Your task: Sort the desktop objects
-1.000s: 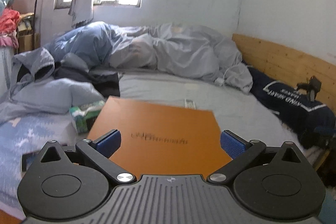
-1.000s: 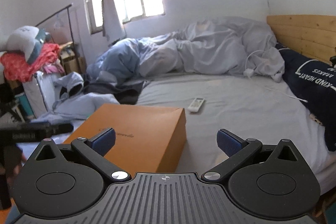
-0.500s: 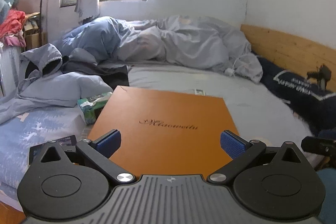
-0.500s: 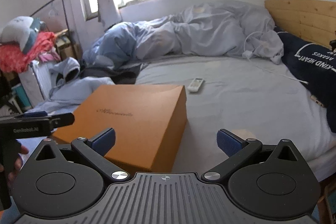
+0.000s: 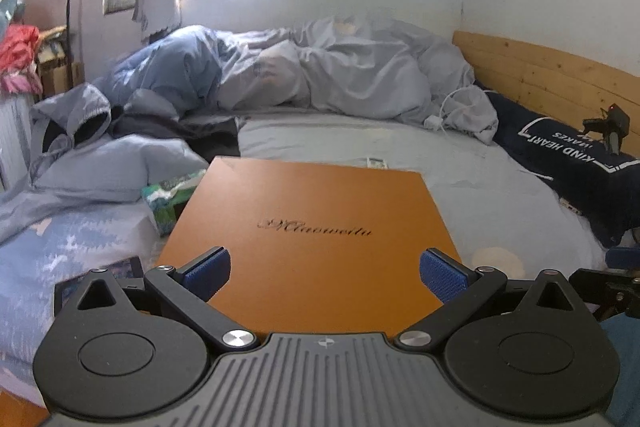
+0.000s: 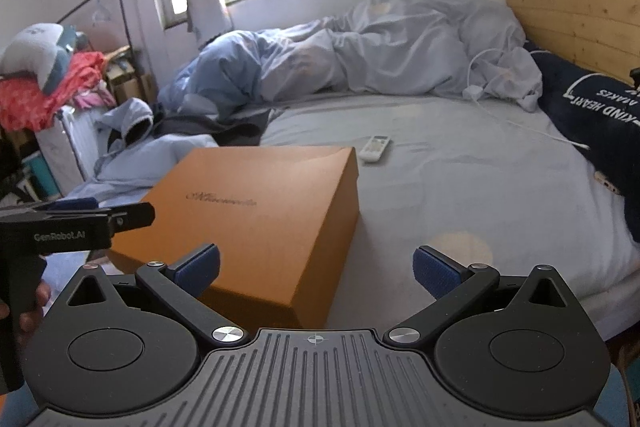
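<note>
An orange lidded box [image 5: 312,231] with script lettering lies on the bed near its front edge; it also shows in the right wrist view [image 6: 256,215]. My left gripper [image 5: 324,275] is open and empty, hovering over the box's near end. My right gripper [image 6: 316,271] is open and empty, above the box's right front corner. A white remote control [image 6: 374,148] lies on the grey sheet behind the box. A green tissue pack [image 5: 170,197] sits left of the box, and a dark phone [image 5: 120,269] lies by the box's near left corner.
A rumpled grey-blue duvet [image 5: 320,67] fills the back of the bed. A navy pillow [image 5: 568,163] lies along the wooden headboard [image 5: 552,79] on the right. A charger cable [image 6: 516,119] trails over the sheet. Clothes pile [image 6: 48,83] at far left.
Both grippers have drawn back and tilted a little, so the box sits lower and fuller in both views. Both jaws stay open.
</note>
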